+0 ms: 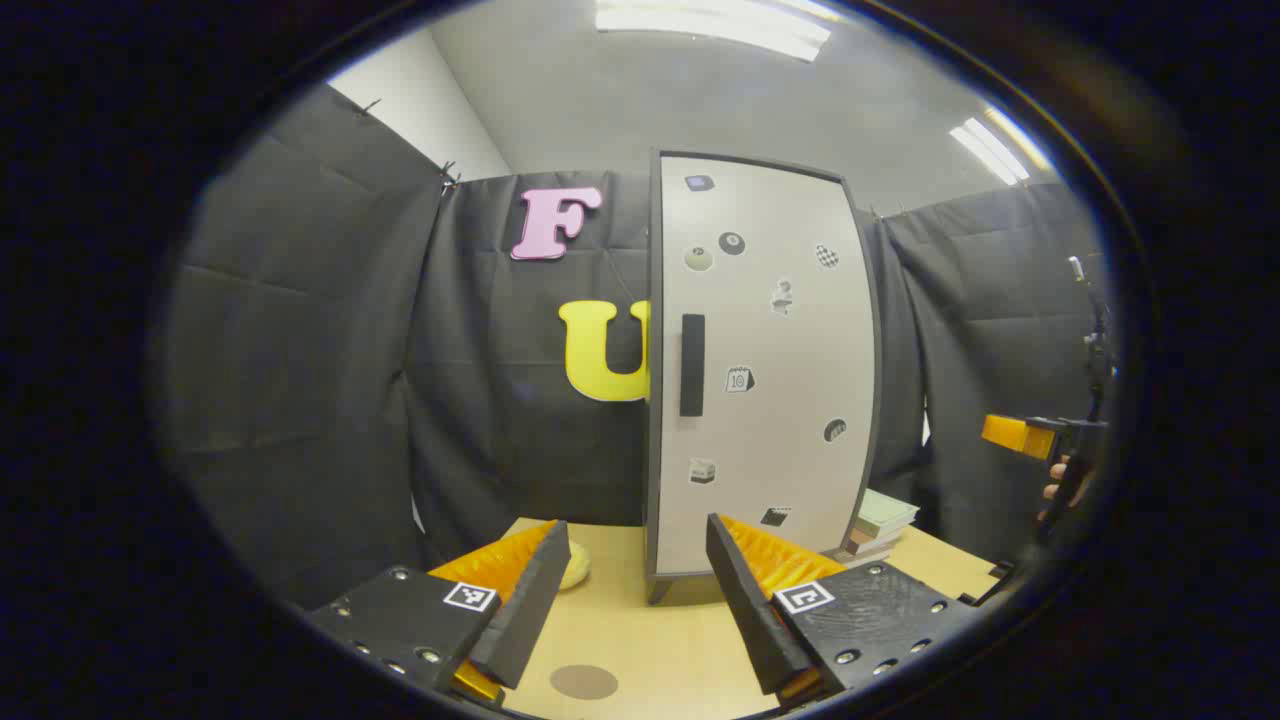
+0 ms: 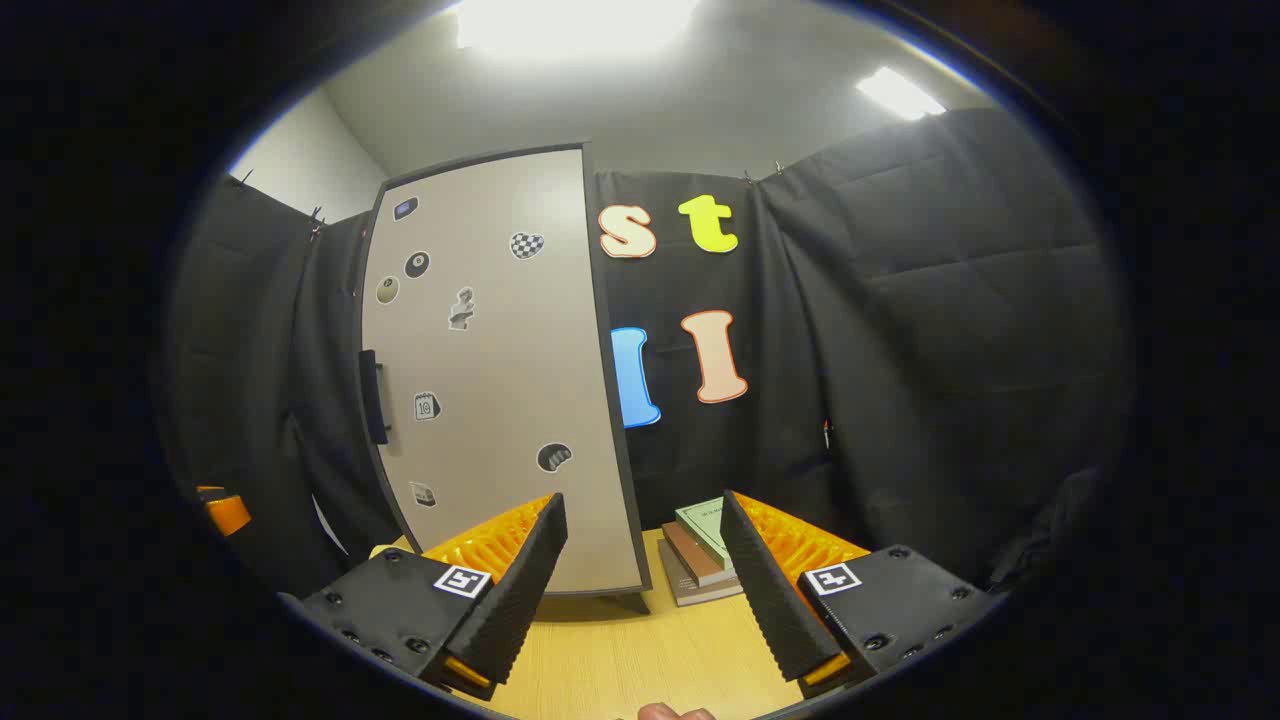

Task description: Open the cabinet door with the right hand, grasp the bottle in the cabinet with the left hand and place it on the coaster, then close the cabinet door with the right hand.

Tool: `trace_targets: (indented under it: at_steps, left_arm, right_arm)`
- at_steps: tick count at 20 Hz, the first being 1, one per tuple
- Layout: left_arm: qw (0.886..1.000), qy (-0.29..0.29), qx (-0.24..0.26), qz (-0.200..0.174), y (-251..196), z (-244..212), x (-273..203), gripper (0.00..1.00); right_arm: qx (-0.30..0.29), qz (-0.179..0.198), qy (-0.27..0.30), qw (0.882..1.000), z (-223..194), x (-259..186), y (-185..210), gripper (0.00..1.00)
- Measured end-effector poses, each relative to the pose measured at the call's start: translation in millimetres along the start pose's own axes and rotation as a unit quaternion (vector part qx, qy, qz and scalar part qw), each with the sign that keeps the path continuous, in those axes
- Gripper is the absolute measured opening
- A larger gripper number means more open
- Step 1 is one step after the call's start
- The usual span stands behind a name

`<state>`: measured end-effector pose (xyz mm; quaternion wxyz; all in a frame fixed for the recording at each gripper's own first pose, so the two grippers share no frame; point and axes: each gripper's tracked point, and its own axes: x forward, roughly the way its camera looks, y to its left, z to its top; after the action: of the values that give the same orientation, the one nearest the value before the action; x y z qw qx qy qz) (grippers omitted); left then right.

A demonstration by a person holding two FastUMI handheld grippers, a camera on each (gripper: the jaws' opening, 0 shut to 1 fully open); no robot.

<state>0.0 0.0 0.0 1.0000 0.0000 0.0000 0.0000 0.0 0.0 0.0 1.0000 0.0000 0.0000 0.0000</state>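
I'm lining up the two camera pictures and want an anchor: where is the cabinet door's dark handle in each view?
Left gripper view: the handle is a dark vertical bar just right of centre, near the left edge of the cabinet door.
Right gripper view: the handle sits left of centre, on the door's left edge.
Shared landmark: the stack of books on the table, right of the cabinet.

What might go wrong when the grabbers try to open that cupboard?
The cupboard door is shut, and its handle is a slim bar at the door's left edge, so the open right gripper might slip off it. The books lie close beside the cupboard's right side and might get bumped. The coaster lies on the table just under the open left gripper, which might knock it.
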Motion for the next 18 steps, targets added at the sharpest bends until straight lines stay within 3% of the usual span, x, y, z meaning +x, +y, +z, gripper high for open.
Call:
trace_targets:
  at_steps: [1,18]
  left_arm:
    - [1.000,0.000,-0.008,0.001,0,-1,-1,0.83]
    - [1.000,0.015,-0.007,0.013,-4,-28,-18,0.83]
  right_arm:
    - [-0.004,0.003,0.002,1.000,0,1,1,0.98]
    - [-0.011,0.064,0.013,0.998,13,21,45,0.98]
